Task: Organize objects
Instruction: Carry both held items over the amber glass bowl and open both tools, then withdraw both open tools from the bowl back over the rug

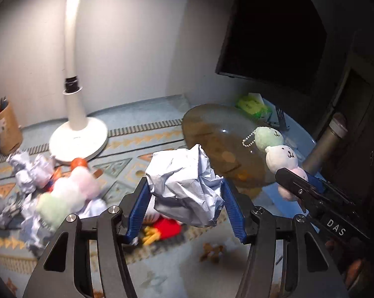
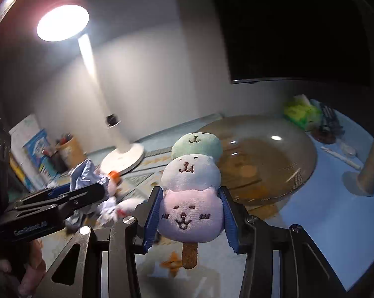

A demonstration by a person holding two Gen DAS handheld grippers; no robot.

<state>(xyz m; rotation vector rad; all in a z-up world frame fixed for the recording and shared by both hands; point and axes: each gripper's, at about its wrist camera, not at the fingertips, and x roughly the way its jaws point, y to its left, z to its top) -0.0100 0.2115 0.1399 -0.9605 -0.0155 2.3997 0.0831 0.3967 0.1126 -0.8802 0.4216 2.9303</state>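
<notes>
My left gripper (image 1: pixel 185 193) is shut on a crumpled white paper ball (image 1: pixel 187 186) and holds it above the patterned mat. My right gripper (image 2: pixel 190 213) is shut on a plush dango skewer toy (image 2: pixel 190 191) with green, white and pink balls and a brown stick, gripping the pink ball. The same toy (image 1: pixel 278 149) shows at the right of the left wrist view, in front of a brown glass bowl (image 1: pixel 211 129). The bowl (image 2: pixel 286 154) lies just beyond the toy in the right wrist view. A second dango plush (image 1: pixel 67 193) lies among crumpled paper balls (image 1: pixel 30 171) at the left.
A white desk lamp (image 1: pixel 77 139) stands at the back of the mat. A pencil cup (image 1: pixel 4 129) is at far left. A red fries plush (image 1: pixel 162 231) lies under my left gripper. A green packet (image 1: pixel 252 104), a fork and a beige bottle (image 1: pixel 328 139) sit at the right.
</notes>
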